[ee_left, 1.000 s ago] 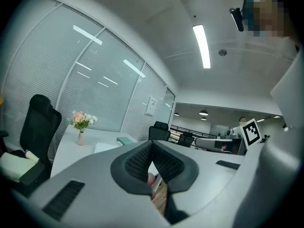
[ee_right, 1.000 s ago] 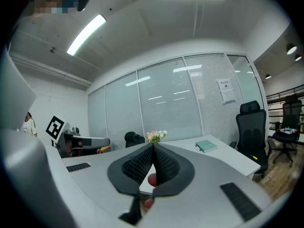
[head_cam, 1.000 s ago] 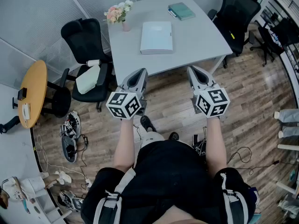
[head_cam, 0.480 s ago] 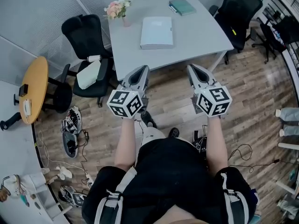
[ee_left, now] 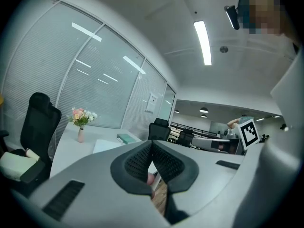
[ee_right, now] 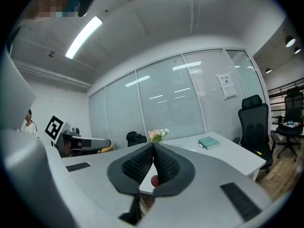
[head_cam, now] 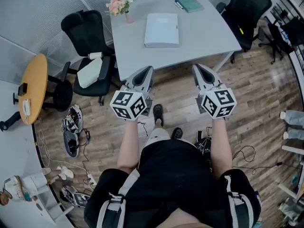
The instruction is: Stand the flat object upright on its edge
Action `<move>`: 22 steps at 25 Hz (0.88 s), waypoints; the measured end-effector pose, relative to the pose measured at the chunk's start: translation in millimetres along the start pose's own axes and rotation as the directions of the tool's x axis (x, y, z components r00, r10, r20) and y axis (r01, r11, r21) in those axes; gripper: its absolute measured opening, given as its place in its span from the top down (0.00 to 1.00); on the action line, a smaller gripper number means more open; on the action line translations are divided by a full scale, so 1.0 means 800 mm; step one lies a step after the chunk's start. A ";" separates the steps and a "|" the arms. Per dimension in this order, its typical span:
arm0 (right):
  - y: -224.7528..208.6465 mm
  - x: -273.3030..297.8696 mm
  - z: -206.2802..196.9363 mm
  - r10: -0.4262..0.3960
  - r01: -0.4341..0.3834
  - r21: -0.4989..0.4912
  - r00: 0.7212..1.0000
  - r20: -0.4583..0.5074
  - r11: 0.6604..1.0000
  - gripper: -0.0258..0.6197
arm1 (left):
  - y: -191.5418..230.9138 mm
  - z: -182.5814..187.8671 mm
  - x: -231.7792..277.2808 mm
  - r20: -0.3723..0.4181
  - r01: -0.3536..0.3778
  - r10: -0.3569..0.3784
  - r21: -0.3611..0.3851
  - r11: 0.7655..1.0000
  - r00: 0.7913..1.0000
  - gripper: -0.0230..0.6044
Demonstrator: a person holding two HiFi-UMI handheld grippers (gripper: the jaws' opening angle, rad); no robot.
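Several things stand around the grey table. Well left of this table is a round orange table. At the grey table's left side a black chair is pushed close, with a white cushion on its seat. On the table's far left corner stands a vase of flowers.

Near the middle of the table the flat white object lies flat, and all four of its edges are free. Bare table top shows on its left, on its right, and between it and the table's near edge.

The left gripper is held in the air at the table's near edge, above the wooden floor. Its jaws are pressed together with nothing between them. The right gripper is beside it at the same edge, its jaws also closed and empty.

On the table's far right part lies a teal book, well apart from the white object. At the table's right side stands a second black chair.
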State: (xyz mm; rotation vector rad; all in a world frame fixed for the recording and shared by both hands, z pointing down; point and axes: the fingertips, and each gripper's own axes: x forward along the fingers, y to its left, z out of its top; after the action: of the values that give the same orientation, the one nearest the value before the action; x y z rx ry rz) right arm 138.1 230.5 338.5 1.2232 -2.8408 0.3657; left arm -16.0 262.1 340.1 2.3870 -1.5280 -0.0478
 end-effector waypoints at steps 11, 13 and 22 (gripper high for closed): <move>-0.025 0.131 0.035 -0.054 0.054 -0.015 0.998 -0.019 0.998 0.93 | 0.115 0.052 0.084 0.012 0.041 -0.042 0.030 0.999 0.999 0.93; -0.032 0.155 0.045 -0.073 0.073 -0.017 0.997 -0.014 0.997 0.93 | 0.137 0.063 0.100 0.015 0.046 -0.046 0.038 0.998 0.999 0.93; -0.055 0.252 0.052 -0.123 0.124 0.005 0.992 -0.030 0.992 0.77 | 0.235 0.091 0.152 0.004 0.076 -0.076 0.054 0.996 0.997 0.89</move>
State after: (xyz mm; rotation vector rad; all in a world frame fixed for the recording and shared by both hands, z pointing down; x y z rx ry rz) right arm 33.2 48.6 330.7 1.3745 -2.7244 0.3855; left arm -143.0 63.5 338.2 2.4883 -1.4585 -0.0314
